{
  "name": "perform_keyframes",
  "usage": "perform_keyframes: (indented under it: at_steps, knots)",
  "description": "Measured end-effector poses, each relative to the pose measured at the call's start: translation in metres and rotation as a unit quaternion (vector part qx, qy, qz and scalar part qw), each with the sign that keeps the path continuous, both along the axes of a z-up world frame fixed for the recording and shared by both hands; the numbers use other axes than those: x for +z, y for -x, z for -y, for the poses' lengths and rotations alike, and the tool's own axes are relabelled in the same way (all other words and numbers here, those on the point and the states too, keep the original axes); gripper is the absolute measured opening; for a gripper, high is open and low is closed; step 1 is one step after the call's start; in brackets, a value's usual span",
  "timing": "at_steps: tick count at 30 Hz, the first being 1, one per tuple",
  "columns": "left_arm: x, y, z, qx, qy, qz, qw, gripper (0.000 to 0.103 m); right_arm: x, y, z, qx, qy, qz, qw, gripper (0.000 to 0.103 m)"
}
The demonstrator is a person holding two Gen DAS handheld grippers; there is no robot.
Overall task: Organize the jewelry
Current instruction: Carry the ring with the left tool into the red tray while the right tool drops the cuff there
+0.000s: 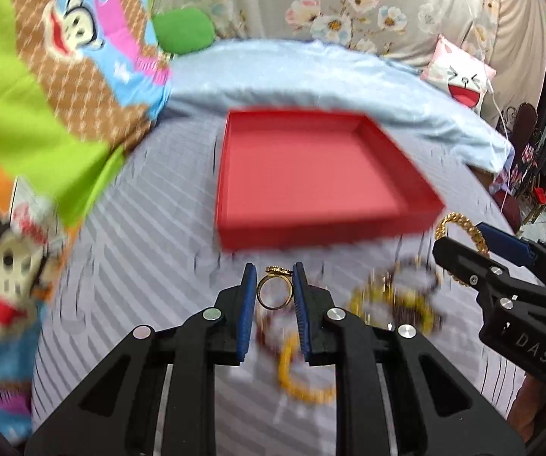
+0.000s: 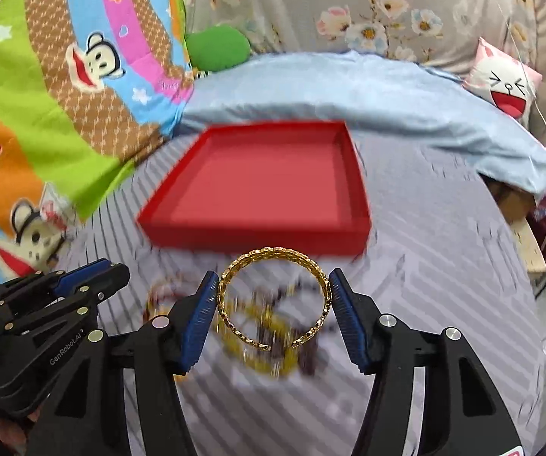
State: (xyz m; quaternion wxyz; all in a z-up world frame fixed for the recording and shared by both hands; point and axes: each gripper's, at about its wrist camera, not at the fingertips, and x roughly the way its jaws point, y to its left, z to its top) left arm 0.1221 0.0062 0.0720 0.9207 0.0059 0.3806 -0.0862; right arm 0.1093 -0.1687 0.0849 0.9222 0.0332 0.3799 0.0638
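While my left fingers (image 1: 273, 285) stand narrowly apart, pinching one small gold ring with a flat decorated top (image 1: 273, 291), my right fingers (image 2: 273, 302) stand about half spread, clamped on one open gold chain-link bangle (image 2: 274, 298). One shallow red square cardboard tray (image 2: 258, 184) lies on the striped grey bed sheet (image 2: 425, 266) just beyond both pairs. Below them sits a blurred heap of gold and dark jewellery (image 1: 394, 300); I cannot count its pieces.
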Motion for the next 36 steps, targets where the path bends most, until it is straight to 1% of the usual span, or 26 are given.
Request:
perform_keyframes:
  at_steps: [3, 6, 9, 11, 12, 15, 19, 23, 26, 30, 36]
  knots:
    - [0.017, -0.032, 0.006, -0.007, -0.001, 0.018, 0.9998, 0.019, 0.014, -0.038, 0.007, -0.004, -0.003, 0.012, 1.000, 0.057]
    - [0.033, -0.079, 0.015, -0.018, 0.001, 0.032, 0.9993, 0.019, 0.022, -0.080, 0.009, -0.005, 0.006, 0.015, 1.000, 0.057]
    - [0.037, -0.115, 0.027, -0.026, -0.009, 0.036, 0.9990, 0.019, 0.022, -0.125, 0.010, -0.003, 0.011, 0.006, 1.000, 0.057]
    - [0.034, -0.145, 0.035, -0.029, -0.015, 0.031, 0.9990, 0.019, 0.017, -0.157, 0.011, -0.006, 0.012, -0.006, 1.000, 0.058]
    - [0.031, -0.154, 0.037, -0.032, -0.015, 0.026, 0.9990, 0.019, 0.014, -0.167, 0.012, -0.009, 0.009, -0.009, 1.000, 0.058]
    - [0.016, -0.194, 0.046, -0.031, -0.016, -0.001, 0.9994, 0.019, 0.003, -0.205, 0.013, -0.015, 0.003, -0.031, 0.999, 0.058]
    - [-0.003, -0.229, 0.052, -0.026, -0.020, -0.023, 0.9992, 0.019, -0.019, -0.241, 0.014, -0.022, -0.001, -0.060, 0.998, 0.058]
    - [-0.020, -0.253, 0.053, -0.024, -0.022, -0.045, 0.9985, 0.019, -0.037, -0.258, 0.013, -0.024, 0.001, -0.082, 0.996, 0.058]
    - [-0.032, -0.262, 0.052, -0.023, -0.023, -0.057, 0.9978, 0.019, -0.049, -0.264, 0.013, -0.022, -0.007, -0.101, 0.995, 0.058]
    - [-0.042, -0.268, 0.051, -0.021, -0.027, -0.062, 0.9975, 0.019, -0.054, -0.265, 0.011, -0.017, -0.004, -0.104, 0.994, 0.058]
    - [-0.053, -0.277, 0.045, -0.012, -0.014, -0.080, 0.9966, 0.019, -0.056, -0.265, 0.009, -0.010, 0.006, -0.107, 0.994, 0.058]
